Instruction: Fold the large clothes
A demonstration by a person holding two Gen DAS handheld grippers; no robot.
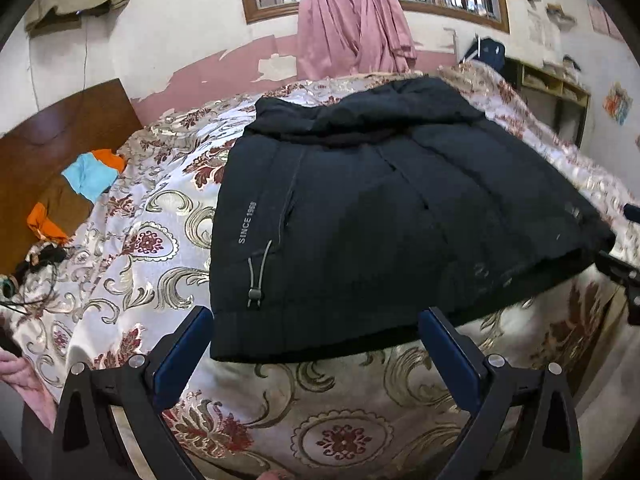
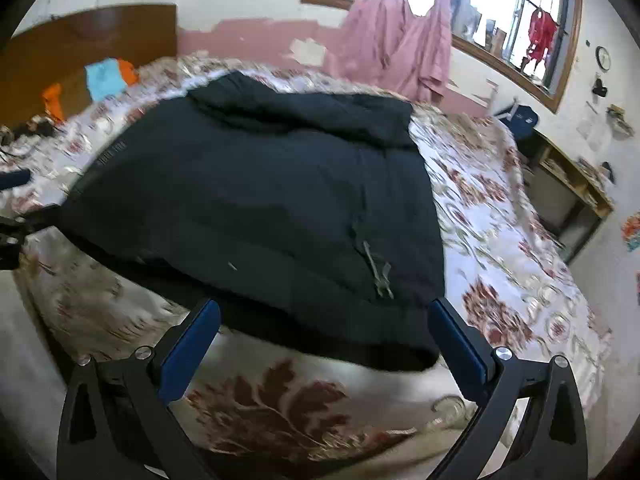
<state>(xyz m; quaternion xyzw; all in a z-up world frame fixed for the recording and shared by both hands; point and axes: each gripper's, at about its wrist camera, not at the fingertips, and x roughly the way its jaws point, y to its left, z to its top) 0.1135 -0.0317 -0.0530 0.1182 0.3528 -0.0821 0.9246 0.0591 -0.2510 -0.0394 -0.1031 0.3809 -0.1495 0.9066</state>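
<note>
Left wrist view, "SINCE" print legible on black jacket [image 1: 360, 220], blurred from right, both tongs [image 1: 316, 344] [image 2: 324, 340] spread, empty.

Daylight enters through the window [image 2: 516, 32], whose panes are blown out white. The right wrist view is smeared by motion blur; the left is sharper. The dark jacket [image 1: 380, 216] loses detail. Fisheye bending and black vignetting mark the edges.

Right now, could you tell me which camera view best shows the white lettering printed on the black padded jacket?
The left wrist view: the white lettering runs sharp along the black padded jacket near its left edge and starts with "SINCE". The right wrist view shows the same print only as a faint, blurred, unreadable smear at the jacket's far left edge.
</note>
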